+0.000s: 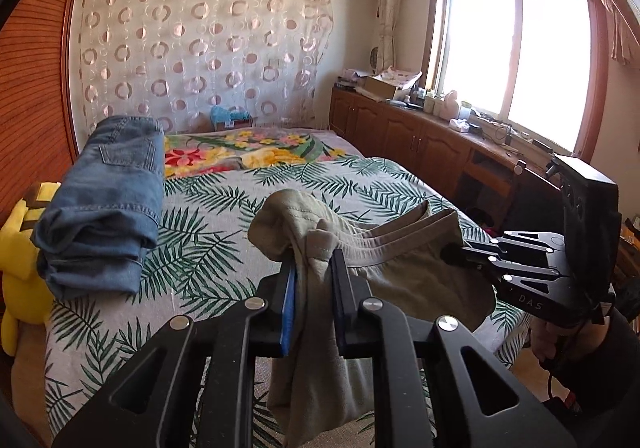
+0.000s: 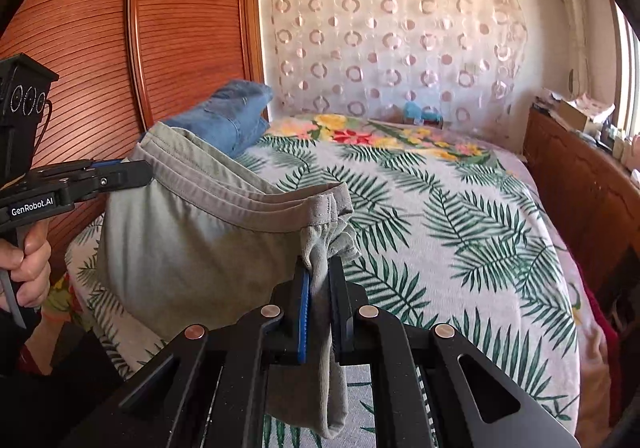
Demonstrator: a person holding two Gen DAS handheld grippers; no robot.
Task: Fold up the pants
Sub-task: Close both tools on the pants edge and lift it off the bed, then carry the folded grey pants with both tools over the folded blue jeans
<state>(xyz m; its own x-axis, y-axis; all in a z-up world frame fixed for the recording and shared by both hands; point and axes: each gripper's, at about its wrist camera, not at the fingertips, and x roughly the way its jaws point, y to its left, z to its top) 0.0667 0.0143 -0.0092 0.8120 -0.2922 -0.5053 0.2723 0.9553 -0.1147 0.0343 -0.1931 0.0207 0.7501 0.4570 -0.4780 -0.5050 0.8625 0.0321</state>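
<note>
My left gripper [image 1: 313,268] is clamped on one bunched corner of the grey-green pants [image 1: 400,268], and my right gripper [image 2: 320,280] pinches the other corner, so the waistband hangs stretched between them above the near end of the bed [image 2: 460,208]. Below each grip the cloth hangs down loose between the fingers. Beyond, folded jeans [image 1: 108,200] lie on the leaf-print sheet near the wooden wardrobe [image 2: 100,28], beside a yellow plush toy [image 1: 20,248].
</note>
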